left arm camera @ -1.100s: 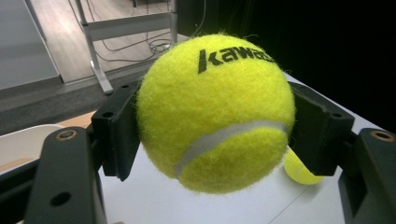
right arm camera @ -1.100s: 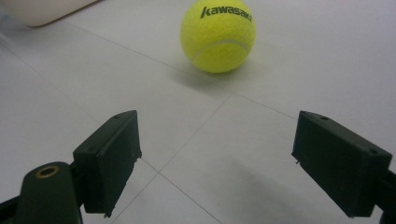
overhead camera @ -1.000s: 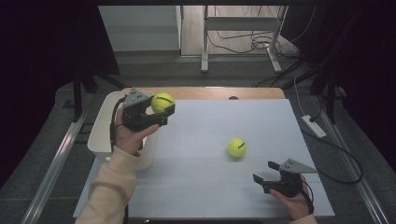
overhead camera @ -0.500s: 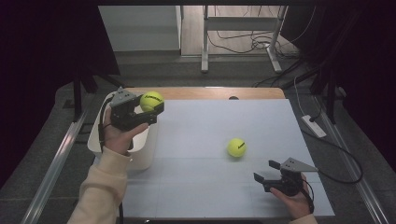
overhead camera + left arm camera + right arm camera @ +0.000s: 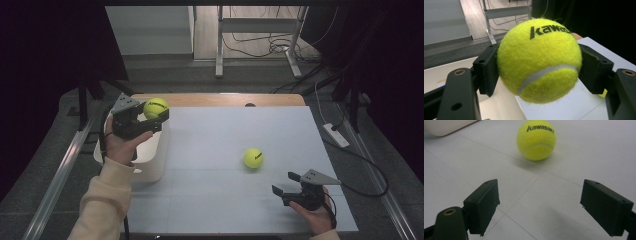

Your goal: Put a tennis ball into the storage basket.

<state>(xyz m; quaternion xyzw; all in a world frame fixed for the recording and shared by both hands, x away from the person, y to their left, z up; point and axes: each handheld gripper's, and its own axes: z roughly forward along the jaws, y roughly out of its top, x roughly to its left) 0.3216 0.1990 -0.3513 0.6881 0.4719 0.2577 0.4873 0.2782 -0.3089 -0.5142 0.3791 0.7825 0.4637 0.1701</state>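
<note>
My left gripper (image 5: 152, 116) is shut on a yellow tennis ball (image 5: 156, 107), held in the air above the white bin (image 5: 150, 160) at the table's left edge. In the left gripper view the ball (image 5: 539, 60) sits squeezed between both black pads (image 5: 486, 72). A second yellow tennis ball (image 5: 253, 158) lies on the white table (image 5: 220, 200), right of centre. My right gripper (image 5: 286, 184) rests low near the front right corner, open, with nothing between its pads. In the right gripper view that ball (image 5: 536, 140) lies a short way ahead of the open jaws.
The white bin hangs at the table's left side, partly under my left hand. A metal stand (image 5: 255, 30) and cables (image 5: 350, 150) are on the floor beyond and to the right of the table. Dark curtains close off both sides.
My left hand has carried its ball leftward, from over the table's left part to above the white bin. The right gripper and the loose ball have stayed put.
</note>
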